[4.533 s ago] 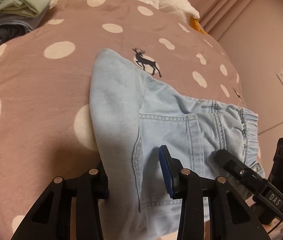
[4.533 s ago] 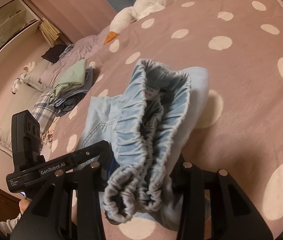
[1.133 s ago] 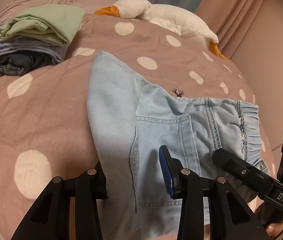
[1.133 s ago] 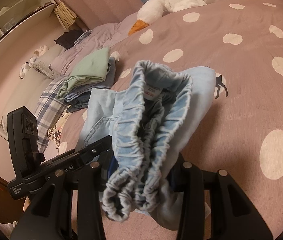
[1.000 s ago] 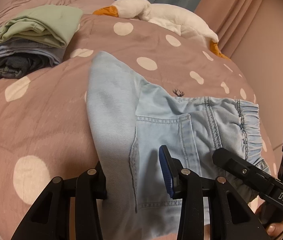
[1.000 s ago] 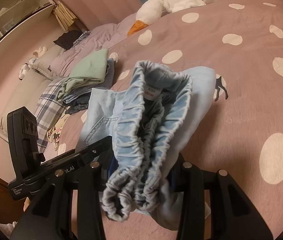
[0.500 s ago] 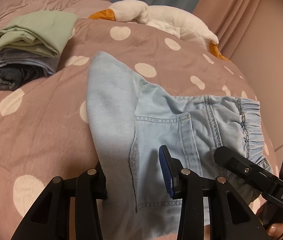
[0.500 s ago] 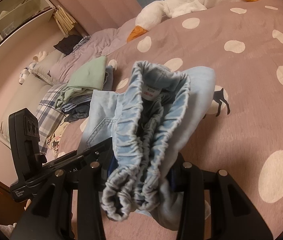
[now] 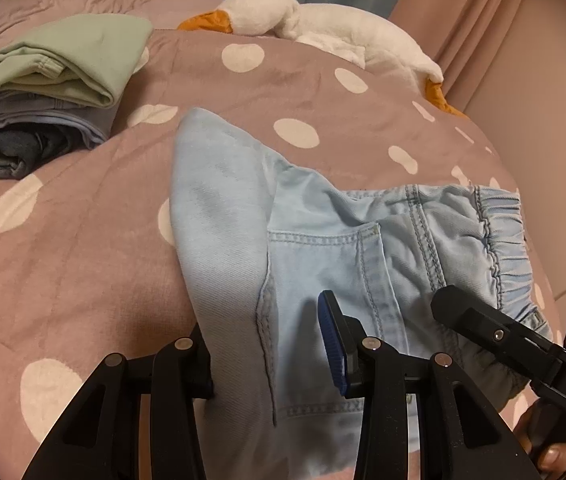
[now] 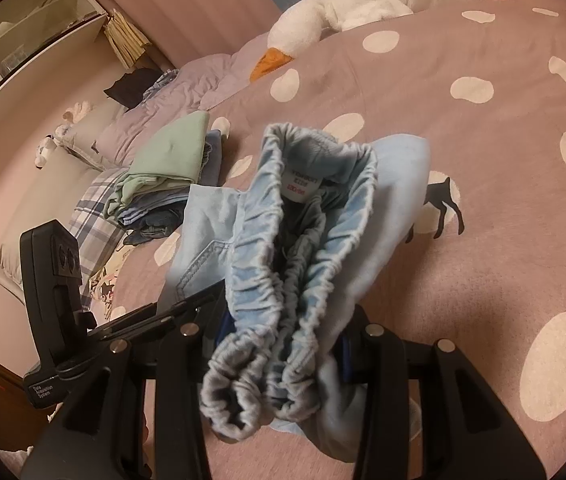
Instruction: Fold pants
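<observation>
Now, your left hand-held gripper [image 9: 271,344] pinches the folded edge of the pants [image 9: 323,240], which hang just above the bed [image 9: 63,260]; your right hand-held gripper [image 10: 279,344] is pressed together on the bunched waistband [image 10: 283,280]. Keep both ends level and taut, and lower them together so the fold lands flat.

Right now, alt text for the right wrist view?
The right tool grips the bunched elastic waistband of light blue denim pants above a mauve polka-dot duvet. Folded clothes stack and a plush goose lie behind.
</observation>
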A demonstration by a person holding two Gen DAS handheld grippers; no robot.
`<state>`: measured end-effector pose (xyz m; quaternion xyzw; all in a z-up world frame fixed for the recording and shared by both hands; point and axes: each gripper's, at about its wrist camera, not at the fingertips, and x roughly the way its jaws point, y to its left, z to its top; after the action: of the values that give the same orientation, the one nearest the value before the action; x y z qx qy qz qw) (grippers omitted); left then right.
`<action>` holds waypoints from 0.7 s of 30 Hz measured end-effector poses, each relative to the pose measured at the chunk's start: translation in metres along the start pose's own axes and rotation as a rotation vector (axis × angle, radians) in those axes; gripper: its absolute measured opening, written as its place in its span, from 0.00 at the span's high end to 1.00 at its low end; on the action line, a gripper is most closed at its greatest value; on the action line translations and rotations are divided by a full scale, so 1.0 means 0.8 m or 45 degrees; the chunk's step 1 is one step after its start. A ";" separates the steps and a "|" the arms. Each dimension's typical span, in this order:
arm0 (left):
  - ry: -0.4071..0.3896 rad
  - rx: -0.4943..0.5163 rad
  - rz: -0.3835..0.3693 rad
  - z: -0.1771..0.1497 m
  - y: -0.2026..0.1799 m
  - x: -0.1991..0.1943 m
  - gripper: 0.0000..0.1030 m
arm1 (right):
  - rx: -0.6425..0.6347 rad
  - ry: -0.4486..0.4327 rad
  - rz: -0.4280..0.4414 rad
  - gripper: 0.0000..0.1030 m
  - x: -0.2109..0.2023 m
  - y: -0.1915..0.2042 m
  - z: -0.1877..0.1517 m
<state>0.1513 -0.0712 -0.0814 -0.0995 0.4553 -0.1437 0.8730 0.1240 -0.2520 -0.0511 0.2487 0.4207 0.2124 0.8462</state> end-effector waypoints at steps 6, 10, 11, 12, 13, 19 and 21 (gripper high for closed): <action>0.010 -0.001 0.003 0.000 0.002 0.007 0.62 | 0.018 0.013 -0.002 0.58 0.006 -0.005 -0.002; 0.018 -0.002 0.008 0.000 0.003 0.012 0.62 | 0.038 0.029 -0.010 0.58 0.010 -0.011 -0.003; 0.020 0.000 0.012 0.000 0.004 0.013 0.62 | 0.043 0.032 -0.011 0.58 0.011 -0.013 -0.003; 0.023 0.000 0.014 0.000 0.004 0.014 0.62 | 0.051 0.037 -0.014 0.57 0.012 -0.015 -0.002; 0.025 -0.001 0.017 0.000 0.005 0.015 0.62 | 0.058 0.040 -0.015 0.57 0.013 -0.017 -0.002; 0.038 0.016 0.039 0.000 0.005 0.020 0.62 | 0.089 0.055 -0.037 0.56 0.019 -0.025 -0.005; 0.040 0.020 0.044 -0.001 0.007 0.022 0.62 | 0.093 0.061 -0.045 0.55 0.021 -0.028 -0.006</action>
<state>0.1610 -0.0720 -0.0967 -0.0823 0.4696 -0.1336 0.8688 0.1326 -0.2588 -0.0768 0.2669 0.4527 0.1877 0.8298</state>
